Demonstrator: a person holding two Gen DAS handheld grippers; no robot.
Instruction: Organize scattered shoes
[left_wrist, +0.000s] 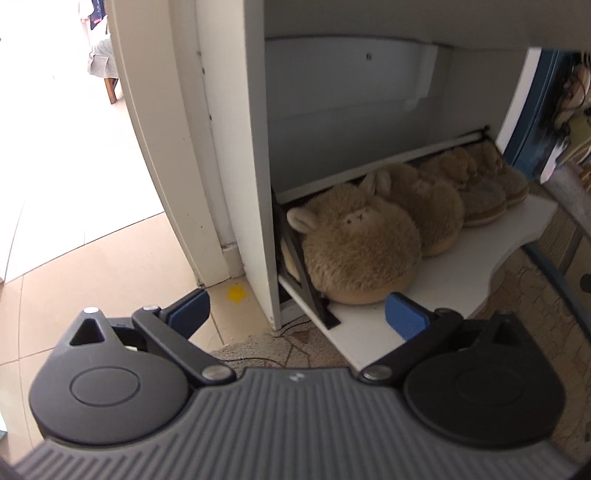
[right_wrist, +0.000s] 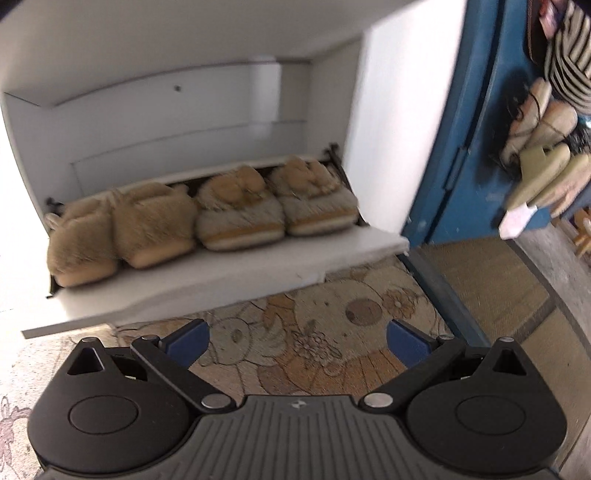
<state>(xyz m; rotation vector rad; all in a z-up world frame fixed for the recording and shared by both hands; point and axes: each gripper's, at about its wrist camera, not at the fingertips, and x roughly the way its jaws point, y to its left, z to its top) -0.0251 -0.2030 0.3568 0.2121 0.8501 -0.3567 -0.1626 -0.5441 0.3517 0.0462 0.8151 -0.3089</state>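
Observation:
Several fluffy tan slippers stand in a row in the tilt-out drawer (left_wrist: 461, 266) of a white shoe cabinet. Nearest the left end is a round sheep-face slipper (left_wrist: 358, 243) with its twin (left_wrist: 424, 206) beside it; two grey-tan plush slippers (left_wrist: 487, 192) fill the right end. In the right wrist view the same row shows: the sheep pair (right_wrist: 118, 229) and the grey-tan pair (right_wrist: 277, 210) on the drawer front (right_wrist: 221, 280). My left gripper (left_wrist: 295, 314) is open just in front of the drawer's left corner, holding nothing. My right gripper (right_wrist: 297, 341) is open over the patterned mat, empty.
A patterned floor mat (right_wrist: 332, 325) lies below the drawer. A blue door (right_wrist: 454, 147) stands right of the cabinet, with pale shoes (right_wrist: 543, 147) hanging beyond it. A white door frame (left_wrist: 162, 147), tiled floor and a yellow star sticker (left_wrist: 236, 293) are at the left.

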